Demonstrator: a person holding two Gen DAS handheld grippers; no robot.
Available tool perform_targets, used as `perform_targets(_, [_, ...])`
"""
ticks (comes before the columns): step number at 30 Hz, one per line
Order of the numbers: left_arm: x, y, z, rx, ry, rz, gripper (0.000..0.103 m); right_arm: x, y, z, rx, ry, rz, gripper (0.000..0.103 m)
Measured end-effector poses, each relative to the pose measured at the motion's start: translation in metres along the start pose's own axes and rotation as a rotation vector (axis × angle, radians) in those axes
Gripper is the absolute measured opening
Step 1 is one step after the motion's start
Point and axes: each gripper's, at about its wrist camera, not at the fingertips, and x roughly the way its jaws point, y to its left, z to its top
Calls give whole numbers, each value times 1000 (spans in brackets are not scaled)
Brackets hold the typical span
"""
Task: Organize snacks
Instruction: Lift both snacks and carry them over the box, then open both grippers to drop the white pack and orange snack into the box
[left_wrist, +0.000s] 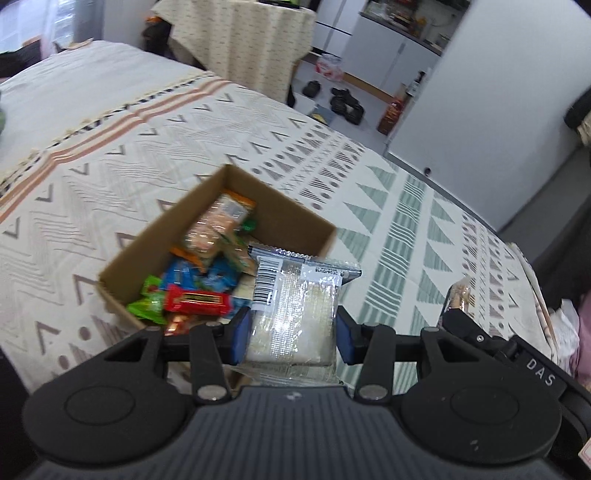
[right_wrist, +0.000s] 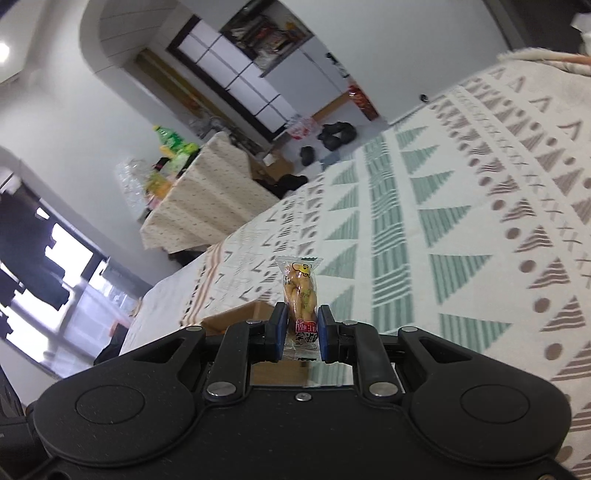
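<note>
Here your cardboard box (left_wrist: 218, 236) held mixed wrapped snacks (left_wrist: 199, 295); the patterned cloth (left_wrist: 388, 206) beyond lay open. Your left gripper (left_wrist: 291, 334) pinched a clear packet (left_wrist: 295, 314), your right gripper (right_wrist: 300, 338) a yellow snack (right_wrist: 300, 291).

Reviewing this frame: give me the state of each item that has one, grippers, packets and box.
left gripper: shut on the clear rice-cracker packet, held above the box.
right gripper: shut on a small yellow snack packet, held upright.
cardboard box: open-topped, resting on the patterned cloth, partly filled with wrapped snacks.
</note>
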Motion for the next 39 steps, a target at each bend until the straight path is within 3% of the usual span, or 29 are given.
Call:
perform_targets(11, [-8,43,7,-88,0,23,46,20,40,-20,-76,48,53,18])
perform_targets(17, [-1,59,10,-130,2,-2,46,28,60,-34,-111,68,75,18])
perform_targets(26, [-5,81,22,-192,3,13,55,40,78,-51,-146,95,86,18])
perform_targets(31, [-20,95,36,-198,-17,40,74,50,85,-54,-109,143,84,18])
perform_targets(34, [-27,101,41,-194,-31,37,77,53,92,-55,-89,160,98,18])
perform_targets(36, [-30,105,43,-197,-30,34,80,55,98,-55,-81,162,96,25])
perform_targets(38, [-33,108,42,-201,-26,26,83,55,100,-55,-55,158,95,50])
perform_targets(39, [-34,108,42,-200,-24,20,84,53,100,-54,-40,147,93,52])
